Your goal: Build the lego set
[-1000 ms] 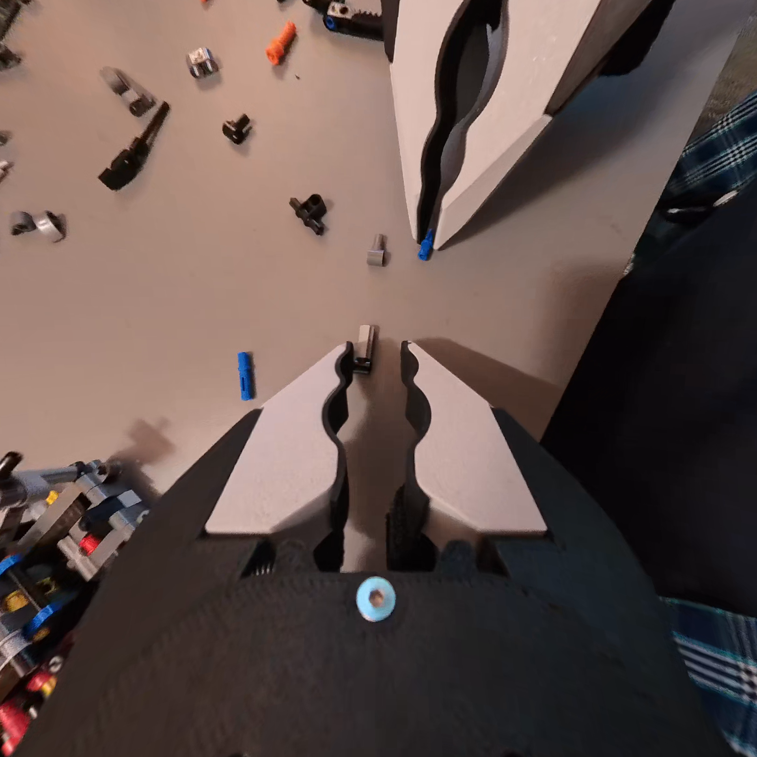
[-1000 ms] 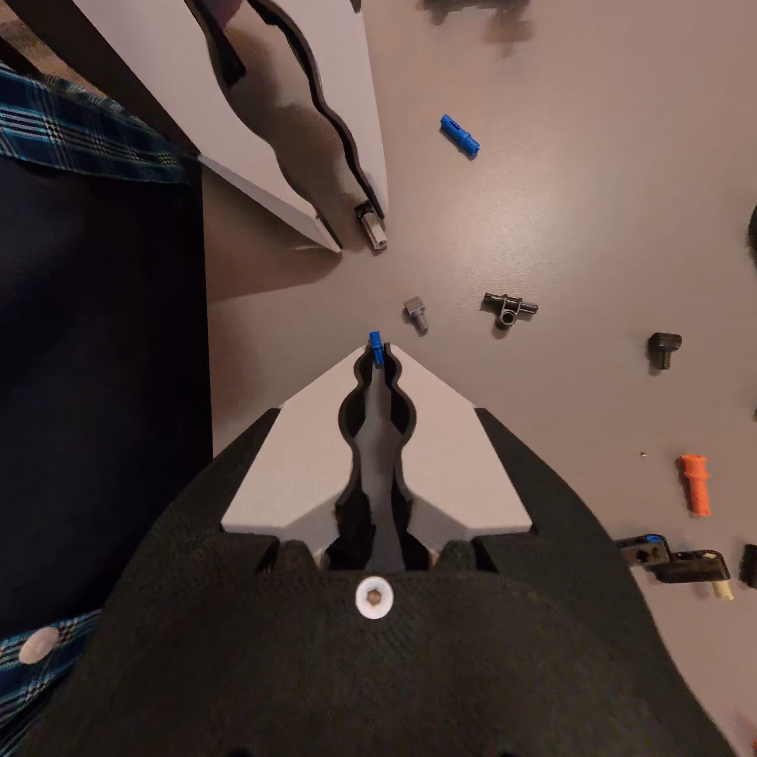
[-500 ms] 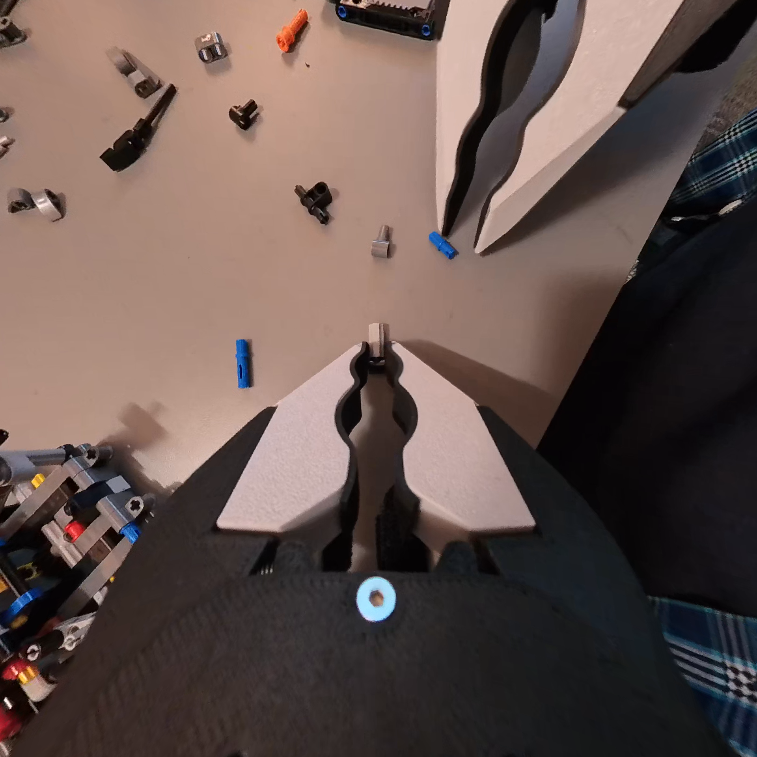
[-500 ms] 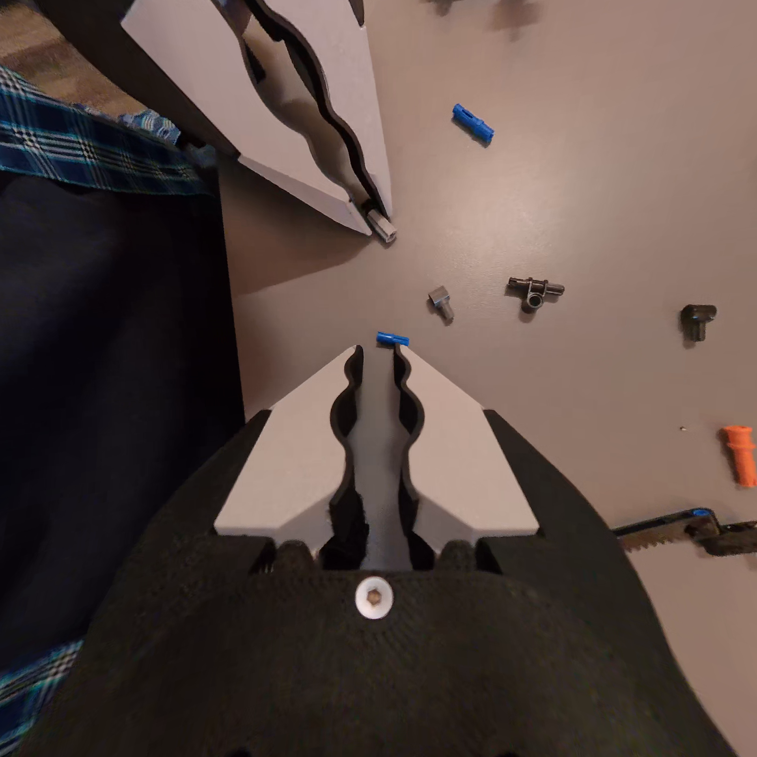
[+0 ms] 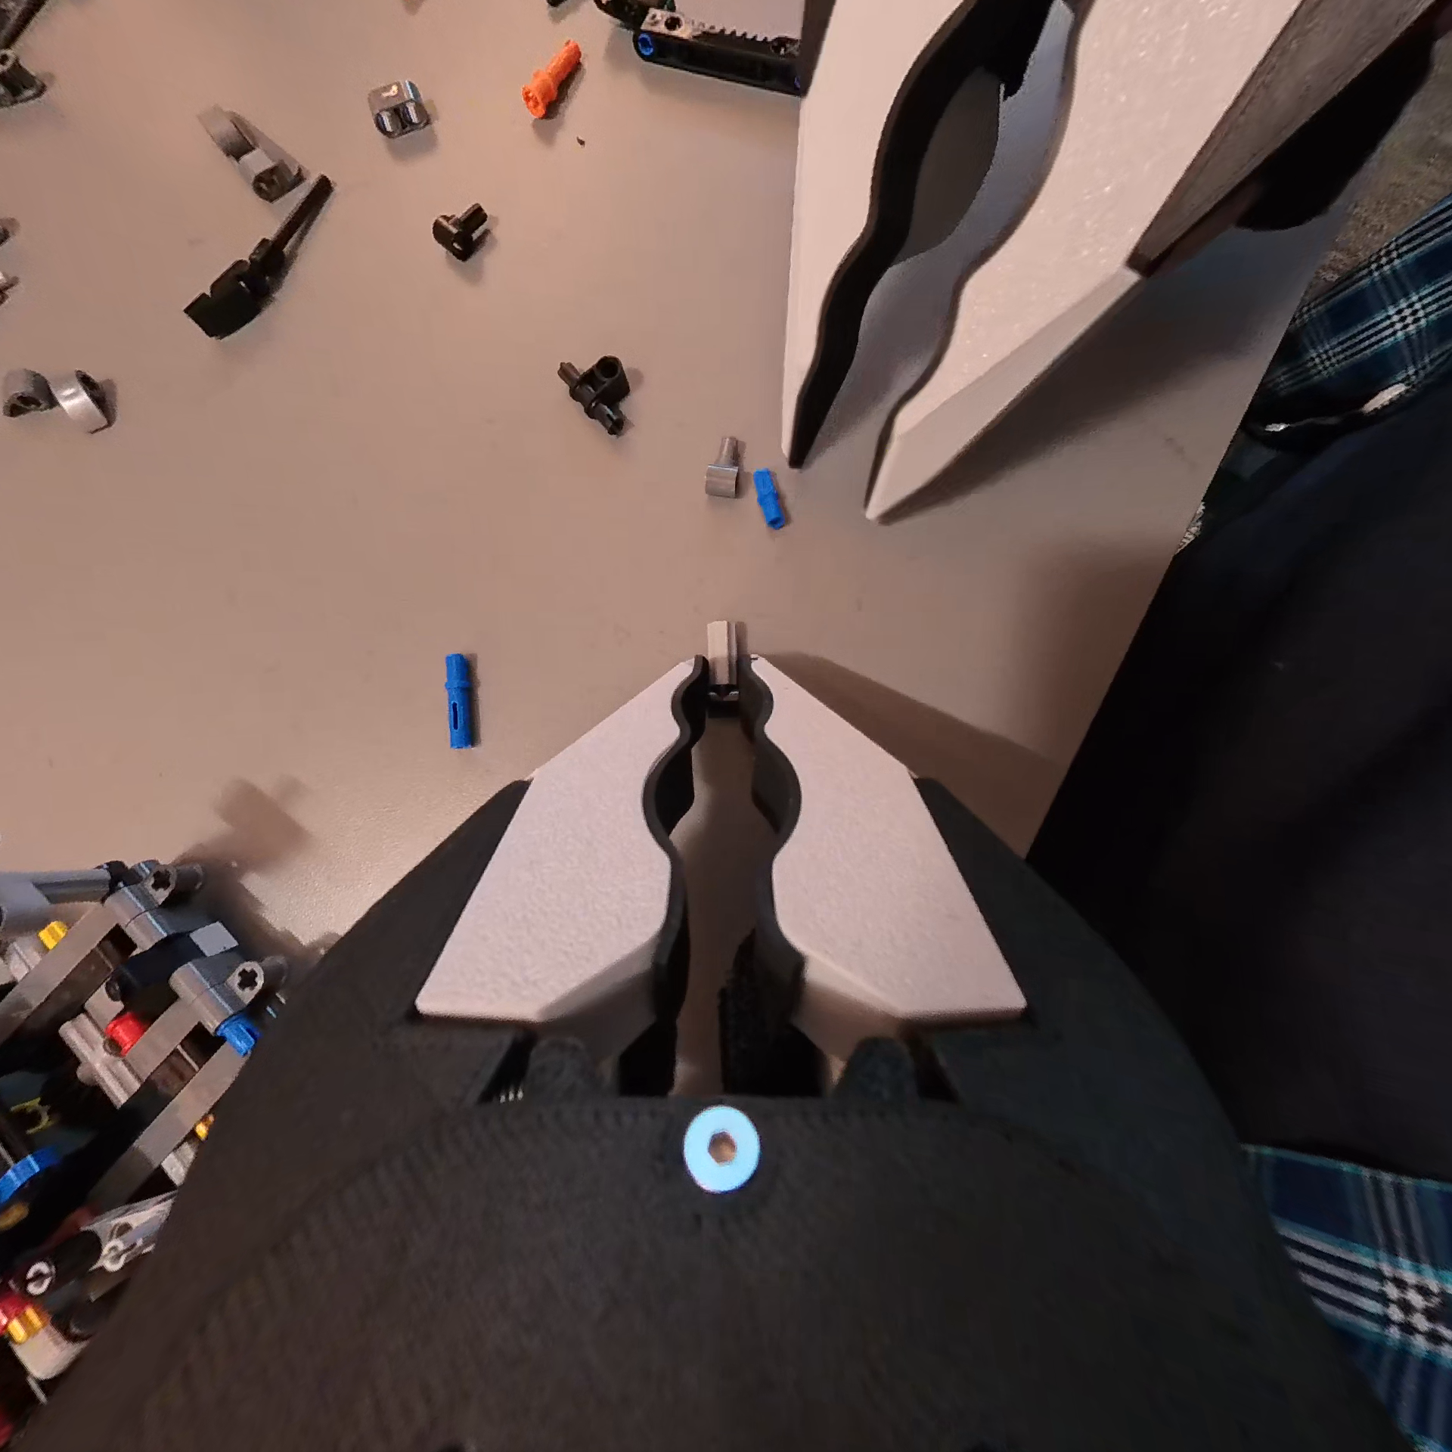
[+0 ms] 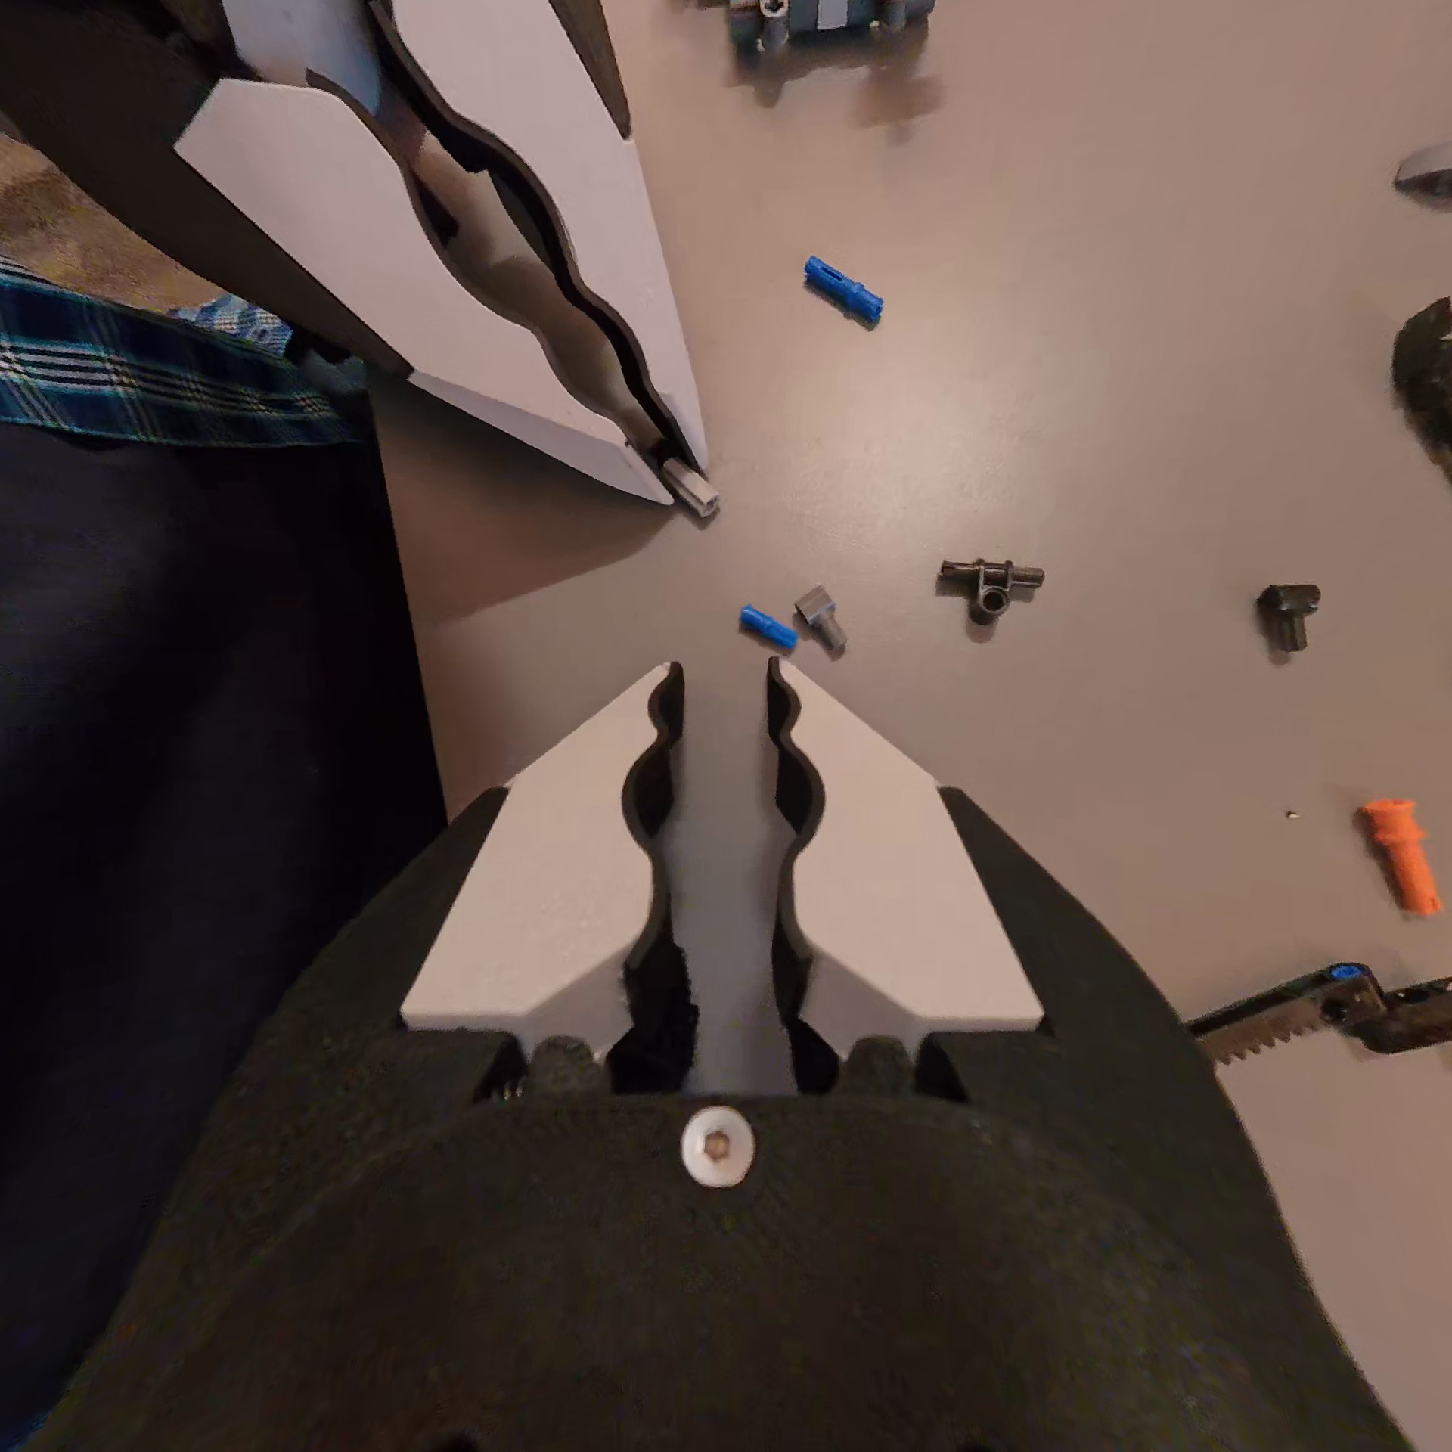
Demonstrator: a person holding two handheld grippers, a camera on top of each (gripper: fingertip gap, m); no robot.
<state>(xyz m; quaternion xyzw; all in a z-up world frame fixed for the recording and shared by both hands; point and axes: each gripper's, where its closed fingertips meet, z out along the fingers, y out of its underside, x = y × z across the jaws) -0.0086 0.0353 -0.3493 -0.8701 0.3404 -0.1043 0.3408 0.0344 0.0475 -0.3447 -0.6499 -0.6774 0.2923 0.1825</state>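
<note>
Pegs and small plastic parts lie scattered over the beige worktop (image 5: 314, 550), and both grippers work close to its near edge, where a person's dark clothing and plaid sleeve (image 6: 141, 377) show.

The left gripper (image 5: 724, 668) has its jaws pressed together on a short grey peg (image 5: 723, 646), whose pale end sticks out past the tips; the right wrist view shows the same grey peg (image 6: 691, 491) pinched at the very point of that gripper, low over the worktop.

The right gripper (image 6: 723, 672) has its jaws apart with nothing between them. Just ahead of its tips, a small blue peg (image 6: 768, 626) lies flat on the worktop, just beside a grey stub piece (image 6: 821, 617); I cannot tell if the two touch. In the left wrist view the pair, blue peg (image 5: 768, 497) and grey stub (image 5: 723, 478), sit just off the right gripper's tips, near the worktop's near edge.

Farther in from that edge lie a second, longer blue peg (image 5: 459, 701), a black cross-shaped connector (image 5: 595, 385), a black elbow piece (image 5: 460, 232), an orange peg (image 5: 551, 78) and a black toothed rack (image 5: 719, 51).

The partly built model (image 5: 118, 1021), a frame of grey beams with red, yellow and blue pins, stands on the worktop to the left of the left gripper.
</note>
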